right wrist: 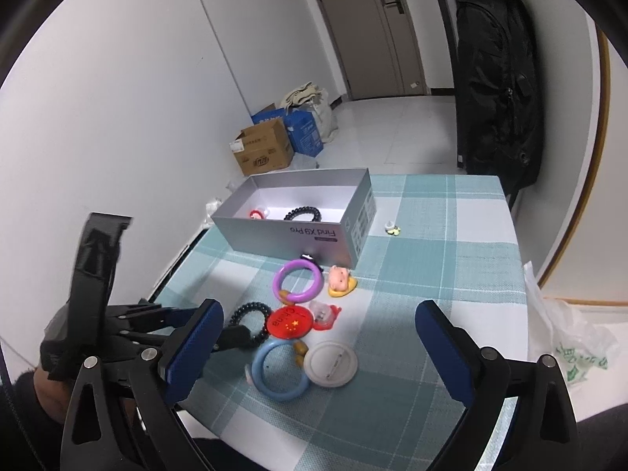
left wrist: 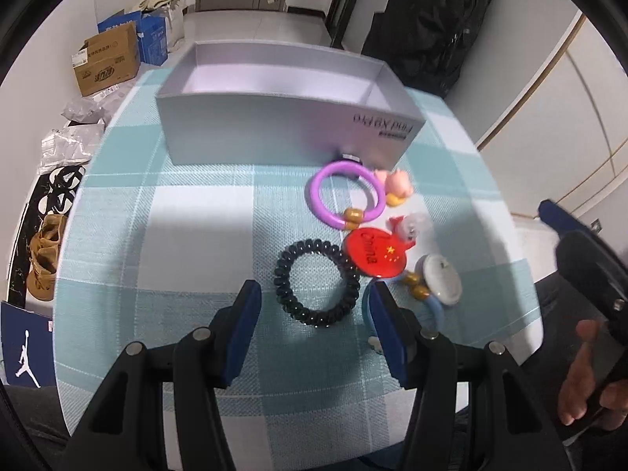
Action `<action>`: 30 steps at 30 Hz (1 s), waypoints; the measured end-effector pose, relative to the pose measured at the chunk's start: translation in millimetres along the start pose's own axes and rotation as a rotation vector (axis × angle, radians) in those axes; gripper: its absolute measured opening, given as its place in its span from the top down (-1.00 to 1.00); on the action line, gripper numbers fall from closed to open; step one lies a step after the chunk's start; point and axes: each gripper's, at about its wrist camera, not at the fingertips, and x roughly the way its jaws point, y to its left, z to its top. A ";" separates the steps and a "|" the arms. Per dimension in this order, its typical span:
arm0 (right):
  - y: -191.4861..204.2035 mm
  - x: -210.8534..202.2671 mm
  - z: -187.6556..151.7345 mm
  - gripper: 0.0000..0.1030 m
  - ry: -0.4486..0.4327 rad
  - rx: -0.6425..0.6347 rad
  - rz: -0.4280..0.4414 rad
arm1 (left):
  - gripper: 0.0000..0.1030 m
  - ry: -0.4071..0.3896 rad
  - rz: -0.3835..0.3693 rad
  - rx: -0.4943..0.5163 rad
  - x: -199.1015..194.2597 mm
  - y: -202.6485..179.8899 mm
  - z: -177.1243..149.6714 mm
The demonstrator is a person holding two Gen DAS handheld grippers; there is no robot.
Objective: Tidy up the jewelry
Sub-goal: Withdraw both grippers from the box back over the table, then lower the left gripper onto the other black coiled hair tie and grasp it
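Left wrist view had the left gripper (left wrist: pixel 314 314) spread wide and low over the counter (left wrist: pixel 188 235), with the black coil tie (left wrist: pixel 317 283) sitting right between its tips, not pinched. The blue ring (left wrist: pixel 431 310) was tucked against the right-hand fingertip, partly hidden by it. Just ahead and to the right sat the red badge (left wrist: pixel 376 254), touching the coil tie, then the white badge (left wrist: pixel 442 279), the purple ring (left wrist: pixel 345 195) and a pink pig charm (left wrist: pixel 395 185). The grey box (left wrist: pixel 290 117) stood farther ahead, the purple ring just beside its front wall.

From the right wrist, the right gripper (right wrist: pixel 318 337) was also wide open, holding nothing, with the whole pile ahead between its tips. Inside the box (right wrist: pixel 274 231) I could see another black coil tie (right wrist: pixel 302 212) and something red (right wrist: pixel 256 214), too small to make out. A tiny yellowish bit (right wrist: pixel 393 229) lay on the counter to the box's right.
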 end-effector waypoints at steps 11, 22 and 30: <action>-1.6 3.7 -1.1 -0.92 0.018 0.011 -0.006 | 0.00 0.017 0.034 0.012 8.5 -4.6 0.7; 0.4 6.9 -1.2 -0.92 0.031 0.004 -0.006 | 0.01 0.041 0.048 0.082 12.6 -8.7 1.0; 0.2 9.4 -2.6 -0.92 0.041 0.004 -0.009 | 0.15 0.087 0.061 0.100 13.5 -7.7 5.0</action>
